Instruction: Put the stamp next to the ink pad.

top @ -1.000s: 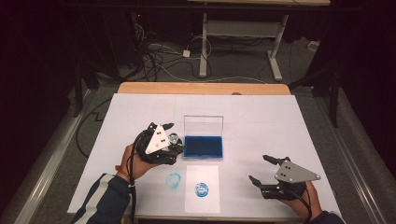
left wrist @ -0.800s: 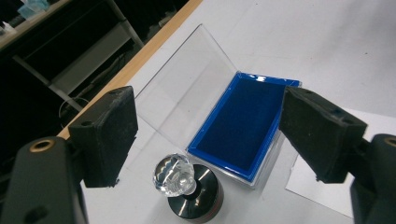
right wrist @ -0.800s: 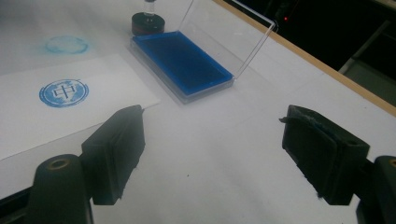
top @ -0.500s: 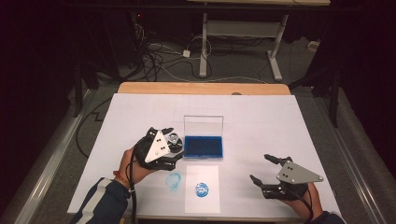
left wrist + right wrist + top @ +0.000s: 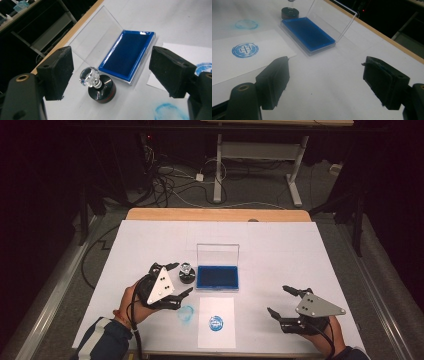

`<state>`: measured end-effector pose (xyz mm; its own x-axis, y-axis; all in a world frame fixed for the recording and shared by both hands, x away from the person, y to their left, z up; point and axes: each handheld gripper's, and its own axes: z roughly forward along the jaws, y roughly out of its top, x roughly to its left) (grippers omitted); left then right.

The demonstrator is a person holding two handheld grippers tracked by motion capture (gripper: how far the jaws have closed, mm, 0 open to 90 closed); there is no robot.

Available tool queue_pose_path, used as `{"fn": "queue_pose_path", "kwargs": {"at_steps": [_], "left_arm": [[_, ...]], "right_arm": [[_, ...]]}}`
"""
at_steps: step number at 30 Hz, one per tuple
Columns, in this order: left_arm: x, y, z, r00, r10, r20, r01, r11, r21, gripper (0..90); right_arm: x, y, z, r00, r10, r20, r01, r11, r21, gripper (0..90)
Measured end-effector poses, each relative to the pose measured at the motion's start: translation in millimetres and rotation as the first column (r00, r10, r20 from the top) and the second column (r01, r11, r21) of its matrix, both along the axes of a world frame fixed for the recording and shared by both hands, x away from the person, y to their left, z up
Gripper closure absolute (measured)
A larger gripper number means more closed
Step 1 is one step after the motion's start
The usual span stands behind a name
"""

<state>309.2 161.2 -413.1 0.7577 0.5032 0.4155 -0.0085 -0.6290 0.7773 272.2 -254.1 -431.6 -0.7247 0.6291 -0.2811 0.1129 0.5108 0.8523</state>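
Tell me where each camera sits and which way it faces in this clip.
High view: above the person's side, looking forward and down on the table; both forearms, the left tool and the right tool show.
Left gripper view: on the left tool, looking between open jaws at the stamp beside the ink pad.
Right gripper view: on the right tool, facing ink pad and stamped paper.
All three share the ink pad.
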Motion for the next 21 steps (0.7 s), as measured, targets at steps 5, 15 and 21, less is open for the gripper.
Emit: {"fn": "queue_pose_path", "kwargs": {"at_steps": [5, 15, 21], "left_arm": [[-4.9, 6.1, -5.2, 0.9999, 0.005, 0.012, -0.005, 1.0, -0.003, 18.8], [-13.3, 21.2, -23.0, 0.9995, 0.03, 0.009, -0.03, 0.9994, -0.015, 18.9], [-16.0, 33.5, -32.9, 0.9979, 0.062, -0.018, -0.063, 0.9972, -0.04, 18.9]], "right_arm": [[-0.4, 0.5, -0.5, 1.0, -0.004, 0.001, 0.004, 1.0, -0.007, 20.8], [0.8, -1.0, -1.1, 0.9999, -0.013, 0.005, 0.013, 1.0, -0.009, 20.8], [2.4, -2.0, -1.1, 0.9997, -0.02, 0.011, 0.02, 1.0, 0.002, 20.7]]}}
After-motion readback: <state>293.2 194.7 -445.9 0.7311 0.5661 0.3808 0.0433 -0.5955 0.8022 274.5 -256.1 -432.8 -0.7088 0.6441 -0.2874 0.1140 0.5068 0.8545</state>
